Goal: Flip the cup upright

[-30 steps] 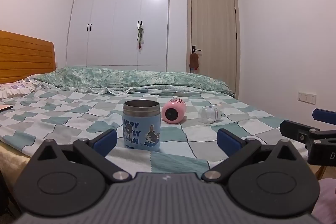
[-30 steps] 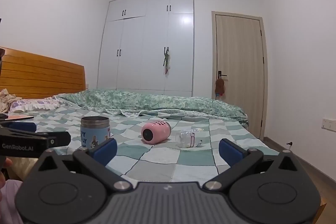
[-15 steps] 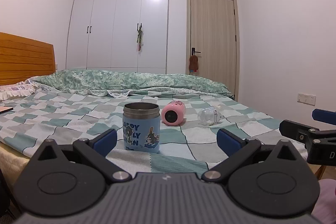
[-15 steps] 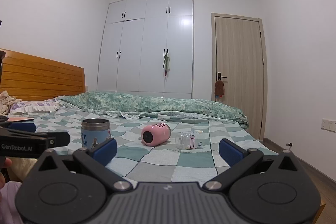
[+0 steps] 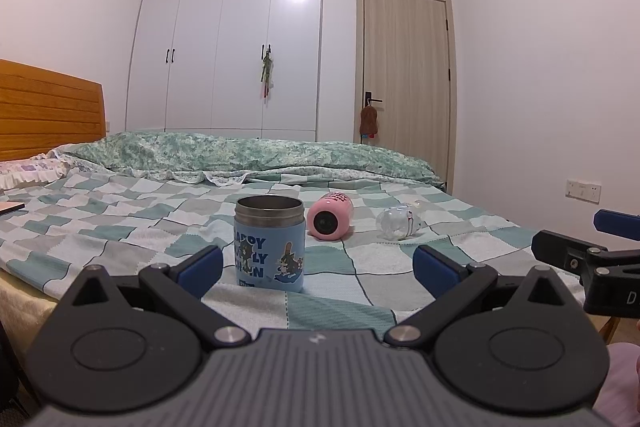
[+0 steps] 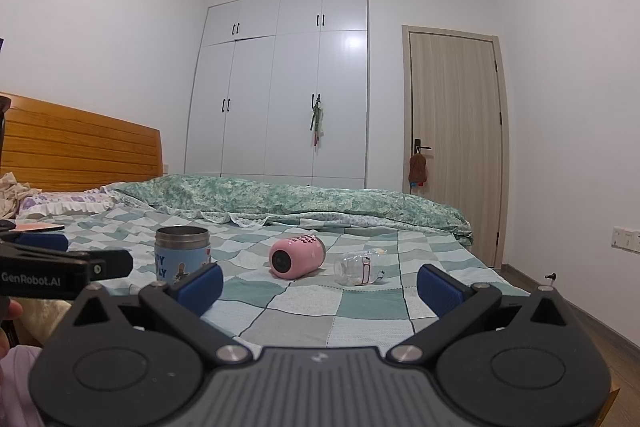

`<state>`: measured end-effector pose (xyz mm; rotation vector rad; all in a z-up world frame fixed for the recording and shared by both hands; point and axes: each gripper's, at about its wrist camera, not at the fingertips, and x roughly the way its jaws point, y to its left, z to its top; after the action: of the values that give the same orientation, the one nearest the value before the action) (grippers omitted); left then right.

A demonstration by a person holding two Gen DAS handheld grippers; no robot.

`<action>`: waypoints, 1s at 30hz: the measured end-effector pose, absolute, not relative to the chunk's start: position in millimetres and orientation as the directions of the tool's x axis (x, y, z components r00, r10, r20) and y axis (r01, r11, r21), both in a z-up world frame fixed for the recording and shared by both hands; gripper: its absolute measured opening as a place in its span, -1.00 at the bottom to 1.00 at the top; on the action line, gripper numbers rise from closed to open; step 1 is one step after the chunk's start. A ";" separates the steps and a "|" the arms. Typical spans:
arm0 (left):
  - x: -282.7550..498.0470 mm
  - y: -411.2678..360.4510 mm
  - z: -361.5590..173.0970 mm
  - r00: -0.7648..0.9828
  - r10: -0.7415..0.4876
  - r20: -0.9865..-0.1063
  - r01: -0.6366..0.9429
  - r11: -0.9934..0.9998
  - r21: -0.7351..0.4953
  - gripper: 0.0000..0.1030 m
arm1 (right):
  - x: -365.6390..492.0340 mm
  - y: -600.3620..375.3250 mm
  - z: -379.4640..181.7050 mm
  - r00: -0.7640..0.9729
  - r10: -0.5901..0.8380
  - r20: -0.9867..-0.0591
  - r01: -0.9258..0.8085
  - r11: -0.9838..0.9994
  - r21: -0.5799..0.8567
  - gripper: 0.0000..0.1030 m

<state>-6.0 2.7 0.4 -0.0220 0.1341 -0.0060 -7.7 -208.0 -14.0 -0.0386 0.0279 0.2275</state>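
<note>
On the checked bed [image 5: 120, 223], a blue cup [image 5: 269, 243] stands up w/ its mouth on top. Behind it, a pink cup [image 5: 330, 215] and clear bottle [image 5: 397, 223] lie on their sides. Left gripper [image 5: 316, 263] & right gripper [image 6: 320, 281] hang low near the bed edge, both wide open, holding nothing.

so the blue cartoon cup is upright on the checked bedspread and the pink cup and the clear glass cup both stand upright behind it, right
Not quite. The blue cartoon cup with the steel rim is upright on the checked bedspread, but the pink cup and the clear glass cup both lie on their sides behind it. The left wrist view shows this, and the right wrist view agrees.
</note>
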 end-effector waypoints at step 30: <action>-8.5 1.0 2.3 0.992 -0.019 -0.126 0.016 1.000 -0.023 1.00 | -7.3 -209.2 -15.3 0.973 0.227 -0.031 -0.228 0.973 -0.033 1.00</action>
<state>-8.5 1.0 2.3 -0.0218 0.1263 -0.0179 -7.3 -209.2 -15.3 -0.0368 0.0273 0.2300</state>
